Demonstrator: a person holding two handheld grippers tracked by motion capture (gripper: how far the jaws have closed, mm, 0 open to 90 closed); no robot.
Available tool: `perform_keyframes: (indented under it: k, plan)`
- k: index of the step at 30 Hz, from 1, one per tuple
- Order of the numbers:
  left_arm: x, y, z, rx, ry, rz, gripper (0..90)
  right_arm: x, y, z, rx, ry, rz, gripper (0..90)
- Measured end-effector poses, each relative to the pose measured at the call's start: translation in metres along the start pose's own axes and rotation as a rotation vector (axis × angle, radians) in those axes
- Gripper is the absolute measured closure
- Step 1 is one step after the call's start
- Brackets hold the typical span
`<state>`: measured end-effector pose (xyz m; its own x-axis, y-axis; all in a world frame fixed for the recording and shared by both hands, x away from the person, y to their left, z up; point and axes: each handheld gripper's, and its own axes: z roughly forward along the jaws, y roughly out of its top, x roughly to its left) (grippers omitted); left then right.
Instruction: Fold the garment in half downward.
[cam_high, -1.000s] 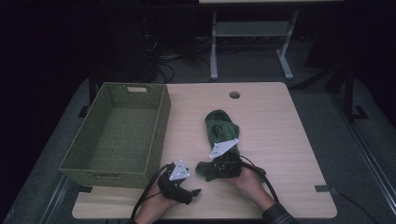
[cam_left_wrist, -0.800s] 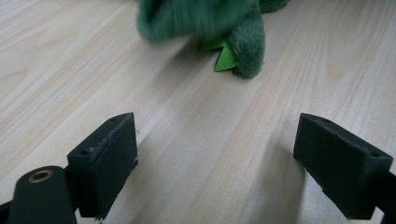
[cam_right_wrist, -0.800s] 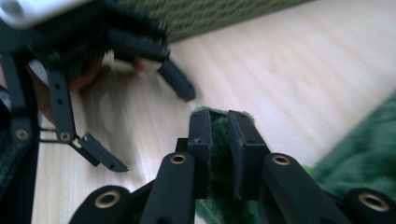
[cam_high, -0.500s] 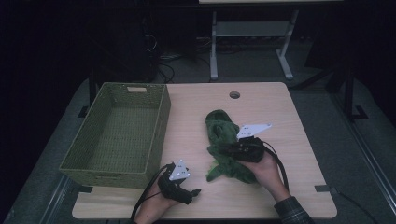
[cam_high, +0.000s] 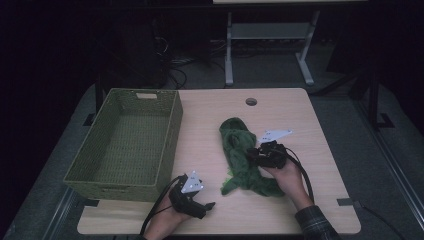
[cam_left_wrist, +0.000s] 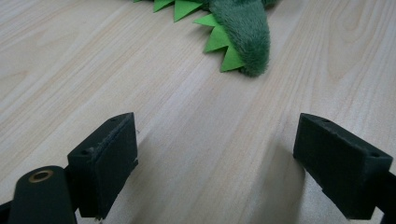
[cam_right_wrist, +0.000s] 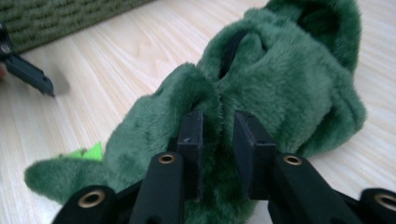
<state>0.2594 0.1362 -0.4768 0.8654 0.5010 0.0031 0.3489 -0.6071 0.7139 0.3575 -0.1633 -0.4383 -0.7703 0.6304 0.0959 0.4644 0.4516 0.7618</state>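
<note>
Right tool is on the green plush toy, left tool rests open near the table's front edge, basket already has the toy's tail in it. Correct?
Not quite. The basket holds nothing; in the high view the whole green plush toy lies on the table. The right tool on it and the open left tool are as stated.

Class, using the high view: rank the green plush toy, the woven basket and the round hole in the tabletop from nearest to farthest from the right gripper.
1. Green plush toy: pinched in the right gripper, at table centre.
2. Round hole: beyond the gripper, near the table's far edge.
3. Woven basket: on the left side of the table, past the toy.
</note>
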Motion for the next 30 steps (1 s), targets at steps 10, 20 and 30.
perform_keyframes:
  k: [10, 20, 30]
  plan:
    - [0.0, 0.0, 0.0, -0.003, 0.001, 0.001, 12.9, 0.007, 0.012, -0.027, -0.096, 0.012, -0.02, 74.8]
    - [0.0, 0.0, 0.0, 0.002, 0.0, 0.002, 12.9, 0.013, 0.005, 0.013, 0.047, 0.074, -0.018, 86.8]
    - [0.0, 0.0, 0.0, 0.0, 0.0, 0.0, 12.9, 0.013, 0.005, 0.036, 0.102, 0.103, -0.015, 89.5]
